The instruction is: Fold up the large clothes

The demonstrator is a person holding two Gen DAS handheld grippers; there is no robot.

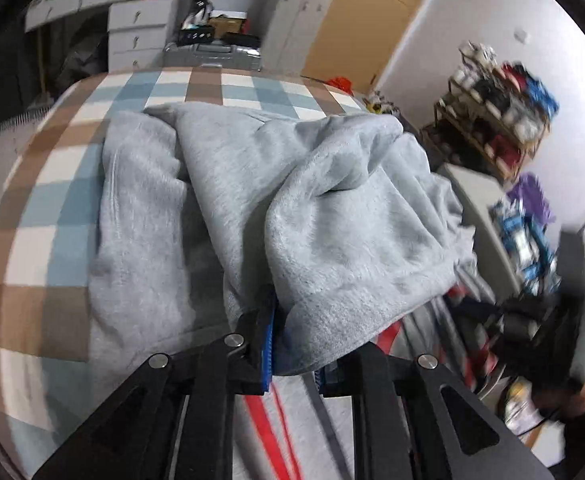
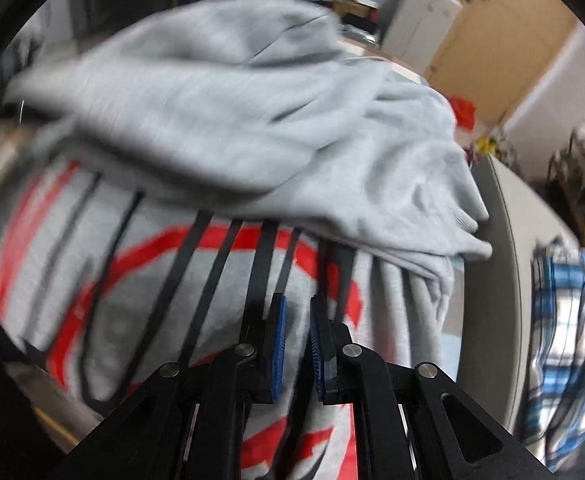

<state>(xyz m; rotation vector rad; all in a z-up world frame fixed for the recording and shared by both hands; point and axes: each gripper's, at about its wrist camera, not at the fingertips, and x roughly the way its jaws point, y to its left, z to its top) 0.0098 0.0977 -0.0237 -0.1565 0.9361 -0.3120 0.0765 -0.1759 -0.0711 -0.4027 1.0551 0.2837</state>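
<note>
A large grey sweatshirt (image 1: 292,200) lies bunched on a bed with a brown, blue and white checked cover (image 1: 52,200). My left gripper (image 1: 296,360) is shut on the sweatshirt's hem, and the fleece fold drapes over its right finger. In the right wrist view the grey sweatshirt (image 2: 232,100) is doubled over its own front, where a red and black print (image 2: 212,240) shows. My right gripper (image 2: 297,340) hovers over that print with its blue pads a narrow gap apart and nothing between them. A blurred dark shape at the left view's right edge is the other gripper (image 1: 532,320) with a hand behind it.
White drawers (image 1: 140,28), a grey suitcase (image 1: 212,54) and a white cabinet (image 1: 296,20) stand beyond the bed's far edge. A full shoe rack (image 1: 492,120) lines the right wall. A blue plaid cloth (image 2: 564,320) hangs off the bed's right side.
</note>
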